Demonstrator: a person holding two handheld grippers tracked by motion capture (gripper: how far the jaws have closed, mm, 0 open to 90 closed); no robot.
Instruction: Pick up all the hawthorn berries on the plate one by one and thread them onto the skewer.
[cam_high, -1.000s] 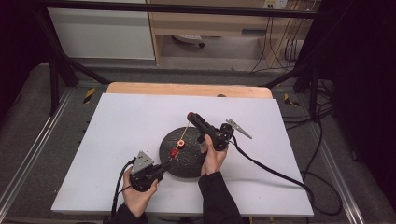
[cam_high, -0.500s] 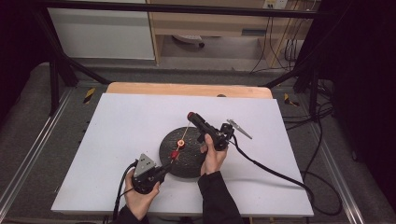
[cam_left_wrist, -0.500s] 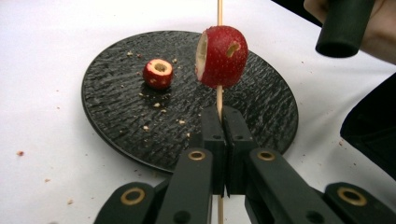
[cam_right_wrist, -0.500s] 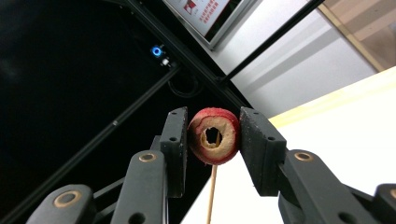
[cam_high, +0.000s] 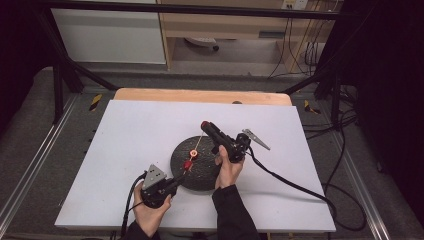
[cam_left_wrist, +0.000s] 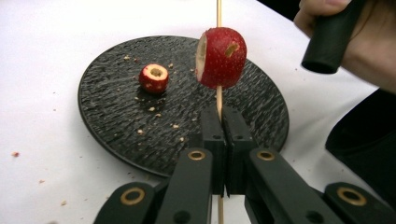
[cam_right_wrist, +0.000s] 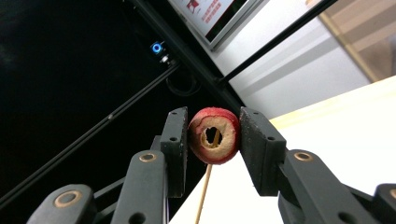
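I have the left gripper (cam_left_wrist: 223, 122) clamped on the wooden skewer (cam_left_wrist: 218, 9); its long axis runs from my jaws toward twelve o'clock, over the black plate (cam_left_wrist: 112, 135); one hawthorn piece (cam_left_wrist: 221, 58) is already threaded. The right gripper (cam_right_wrist: 214, 135) is clamped on the cored slice (cam_right_wrist: 214, 135), at the skewer's far tip; I judge the hole must line up with that axis; a third piece (cam_left_wrist: 153, 78) lies at ten o'clock.
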